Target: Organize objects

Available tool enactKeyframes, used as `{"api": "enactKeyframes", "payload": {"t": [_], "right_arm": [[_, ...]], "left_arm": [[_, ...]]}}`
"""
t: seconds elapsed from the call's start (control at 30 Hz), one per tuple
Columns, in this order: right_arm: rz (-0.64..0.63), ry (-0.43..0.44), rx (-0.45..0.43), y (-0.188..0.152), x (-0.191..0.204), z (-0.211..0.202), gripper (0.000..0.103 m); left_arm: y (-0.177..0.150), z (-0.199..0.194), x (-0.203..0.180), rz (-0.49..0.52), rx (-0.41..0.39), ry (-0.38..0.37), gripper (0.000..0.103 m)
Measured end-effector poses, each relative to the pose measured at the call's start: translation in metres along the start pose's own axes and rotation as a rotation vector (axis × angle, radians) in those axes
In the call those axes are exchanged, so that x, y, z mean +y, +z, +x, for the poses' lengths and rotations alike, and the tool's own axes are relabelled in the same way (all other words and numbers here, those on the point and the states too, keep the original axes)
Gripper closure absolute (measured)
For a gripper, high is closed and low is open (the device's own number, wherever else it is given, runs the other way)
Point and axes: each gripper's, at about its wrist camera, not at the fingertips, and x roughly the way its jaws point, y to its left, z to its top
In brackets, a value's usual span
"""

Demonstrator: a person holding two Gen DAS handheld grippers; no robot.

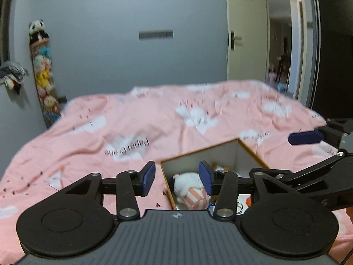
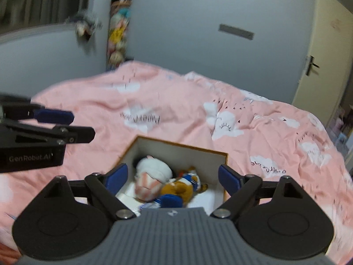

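An open cardboard box lies on a pink bed cover. Inside it are a white plush with a pink striped body and a brown plush in blue and white. My right gripper hovers above the box, open, with nothing between its blue pads. My left gripper is also open and empty, above the box's left wall. Each gripper shows in the other's view: the left gripper at the left edge, the right gripper at the right edge.
The pink bed cover with white clouds fills the middle of both views. A tall hanging holder of stuffed toys leans in the far corner. A cream door stands at the right.
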Motion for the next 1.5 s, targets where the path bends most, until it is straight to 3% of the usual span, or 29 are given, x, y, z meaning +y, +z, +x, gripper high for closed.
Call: {"api": "enactKeyframes", "payload": {"t": [0.17, 0.33, 0.5, 0.67, 0.87, 1.07, 1.5], "right_arm": [[0.141, -0.025, -0.092, -0.013, 0.012, -0.046, 0.012], [0.227, -0.088, -0.143, -0.039, 0.029, -0.078, 0.004], [0.216, -0.157, -0.126, -0.061, 0.044, -0.089, 0.001], [0.177, -0.223, -0.086, -0.079, 0.054, -0.090, 0.001], [0.210, -0.217, -0.012, -0.096, 0.048, -0.075, 0.001], [0.234, -0.185, 0.089, -0.113, 0.045, -0.059, 0.001], [0.233, -0.151, 0.119, -0.118, 0.044, -0.047, 0.001]], "left_arm": [[-0.006, -0.033, -0.002, 0.013, -0.043, 0.038, 0.040], [-0.014, -0.061, 0.002, 0.031, -0.084, 0.063, 0.027], [-0.030, -0.070, 0.008, 0.011, -0.033, 0.077, 0.025], [-0.053, -0.062, 0.002, 0.021, 0.083, 0.057, 0.025], [-0.070, -0.050, -0.022, 0.120, 0.169, 0.016, 0.025], [-0.088, -0.028, -0.020, 0.051, 0.308, -0.029, 0.025], [-0.091, -0.025, -0.012, 0.018, 0.344, -0.005, 0.025]]}}
